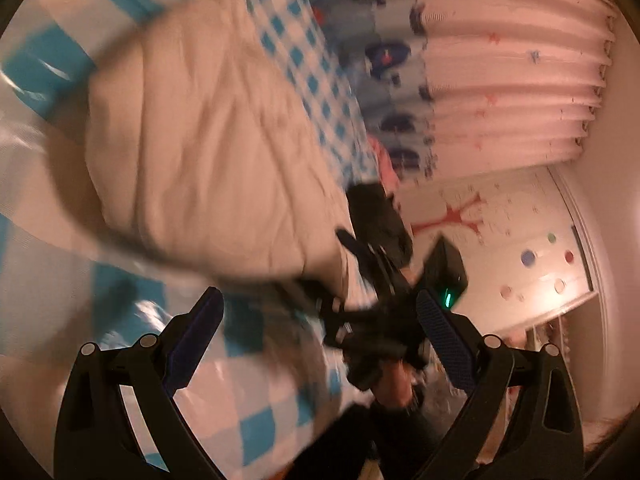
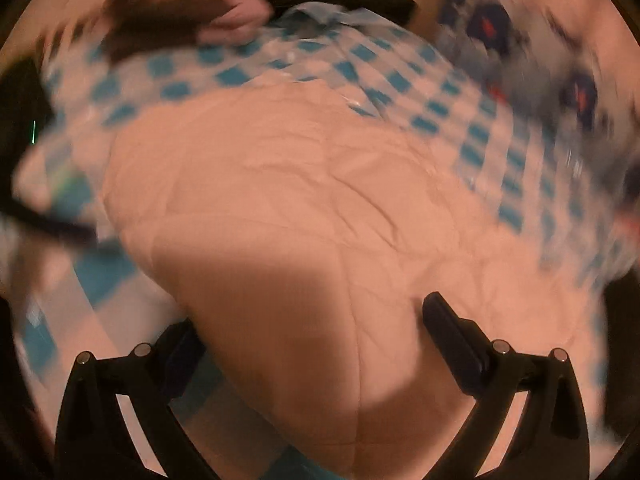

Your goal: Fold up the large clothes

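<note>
A large cream garment (image 1: 208, 152) lies bunched and creased on a blue-and-white checked bedsheet (image 1: 256, 412). My left gripper (image 1: 318, 300) hovers open beside the garment's near edge, with nothing between its blue-padded fingers (image 1: 192, 344). Past them a person's hand (image 1: 394, 380) holds the other, black gripper tool at the garment's corner. In the right wrist view the cream garment (image 2: 304, 208) fills the middle. My right gripper (image 2: 310, 320) is open wide just above it, with the cloth spread under both fingers. Both views are motion-blurred.
Pink pleated curtains (image 1: 512, 80) and a patterned blue pillow or blanket (image 1: 384, 56) lie beyond the bed. A decorated wall (image 1: 500, 232) stands to the right. A blurred hand (image 2: 236, 16) and dark sleeve show at the top of the right wrist view.
</note>
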Demonstrator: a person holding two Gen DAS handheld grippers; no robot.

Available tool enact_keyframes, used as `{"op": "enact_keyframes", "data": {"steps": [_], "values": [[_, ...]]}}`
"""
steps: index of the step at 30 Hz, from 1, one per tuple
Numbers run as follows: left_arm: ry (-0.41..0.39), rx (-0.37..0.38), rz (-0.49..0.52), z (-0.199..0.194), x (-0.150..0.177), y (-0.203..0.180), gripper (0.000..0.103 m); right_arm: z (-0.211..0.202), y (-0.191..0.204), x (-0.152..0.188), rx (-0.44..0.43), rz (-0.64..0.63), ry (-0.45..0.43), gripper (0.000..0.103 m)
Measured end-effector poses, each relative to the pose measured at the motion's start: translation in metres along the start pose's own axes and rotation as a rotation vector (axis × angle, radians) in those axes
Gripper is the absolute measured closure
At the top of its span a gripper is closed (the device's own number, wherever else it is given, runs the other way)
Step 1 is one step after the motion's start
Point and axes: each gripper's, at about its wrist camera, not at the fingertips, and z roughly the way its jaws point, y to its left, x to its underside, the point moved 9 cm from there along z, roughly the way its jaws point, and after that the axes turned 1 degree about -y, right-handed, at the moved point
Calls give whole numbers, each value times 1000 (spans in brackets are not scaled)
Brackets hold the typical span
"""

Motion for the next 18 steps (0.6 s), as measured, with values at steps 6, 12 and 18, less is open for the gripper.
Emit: {"op": "enact_keyframes", "data": {"steps": [6,12,18], "values": [[-86,-66,-58,23,-9,19,10,-6,-7,-8,-87,121,-25,6],[-293,-202,-113,39,-48,47,10,-15,-5,-4,-125,147,-49,6],[-345,-307,-134,48,-65,60,10,-57,-18,18,-286,240,-82,6]]}}
